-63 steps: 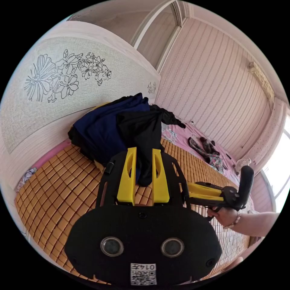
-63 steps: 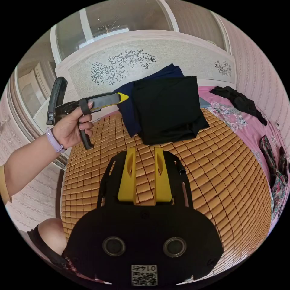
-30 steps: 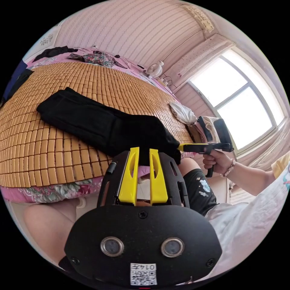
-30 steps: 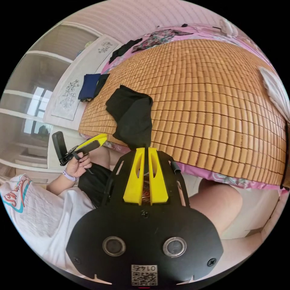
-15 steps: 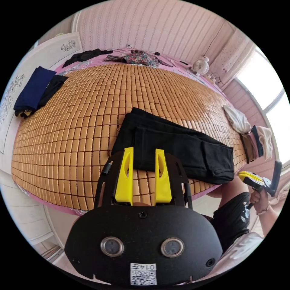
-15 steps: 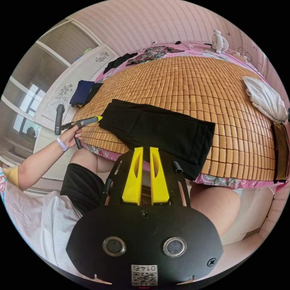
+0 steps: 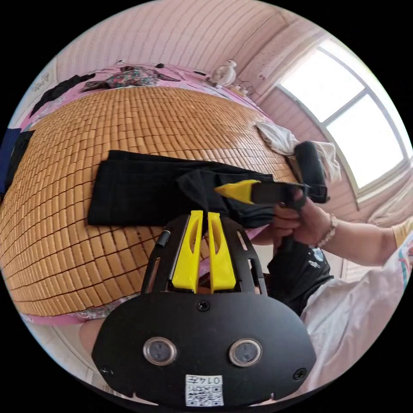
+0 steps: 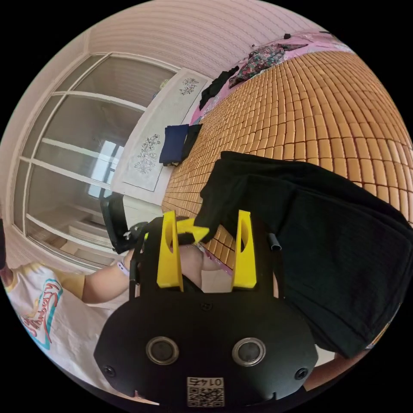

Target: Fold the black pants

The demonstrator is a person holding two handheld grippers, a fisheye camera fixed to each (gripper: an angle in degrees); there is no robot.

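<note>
The black pants (image 7: 137, 193) lie lengthwise, folded, along the near edge of the bamboo mat (image 7: 129, 116). My left gripper (image 7: 203, 213) is shut on a pinch of their near edge, and that cloth rises into a small peak. In the right gripper view the left gripper (image 8: 193, 231) bites the pants' (image 8: 327, 241) lower corner. My right gripper (image 8: 205, 215) stands open, jaws wide apart, with nothing between them. A hand holds the right gripper (image 7: 234, 191) just above the pants beside the raised cloth.
A folded navy and black stack (image 8: 177, 144) sits by the flowered headboard (image 8: 150, 150). A floral garment (image 7: 124, 78) and dark clothes lie at the far side, white clothes (image 7: 279, 137) at the mat's right end. The person's legs and white shirt (image 7: 357, 314) are close below the bed edge.
Half a second ago both grippers hung off the pants, left open and right nearly shut. Now the left has shut on the near edge and the right has opened beside it.
</note>
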